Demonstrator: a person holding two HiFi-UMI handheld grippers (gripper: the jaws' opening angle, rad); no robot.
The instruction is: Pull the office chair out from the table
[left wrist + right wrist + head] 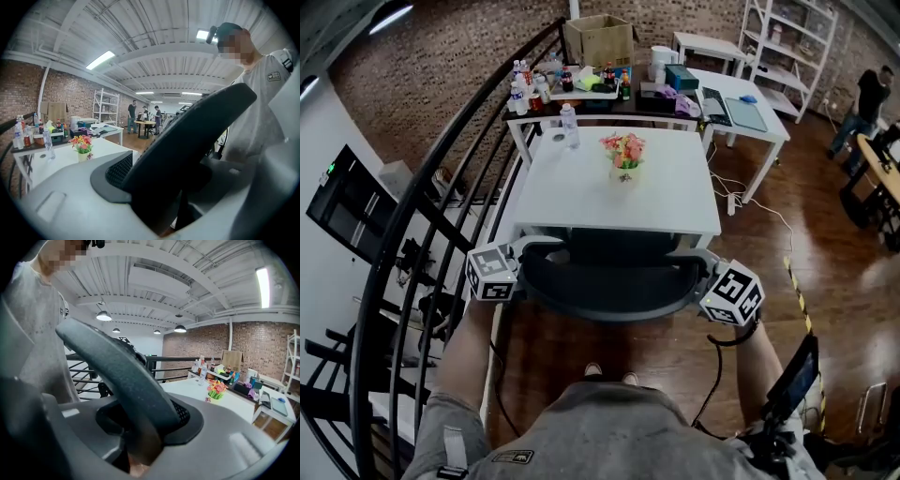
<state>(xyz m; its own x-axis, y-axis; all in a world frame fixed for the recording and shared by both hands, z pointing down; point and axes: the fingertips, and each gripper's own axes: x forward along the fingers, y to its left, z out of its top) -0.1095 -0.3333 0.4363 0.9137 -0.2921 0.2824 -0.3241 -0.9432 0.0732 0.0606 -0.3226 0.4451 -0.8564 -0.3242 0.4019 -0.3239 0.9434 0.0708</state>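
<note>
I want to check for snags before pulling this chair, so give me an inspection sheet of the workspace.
Surface: white table, mostly bare.
Job's things: office chair, tucked under the table's near edge.
Clutter: flower pot and water bottle on the table; bottles and cardboard box on tables behind.
Grippers: left gripper and right gripper each clamp a side of the chair's backrest.
Cables: white cable on the floor right of the table; black cable hanging below the right gripper.
Surroundings: black railing at left; person far right.
</note>
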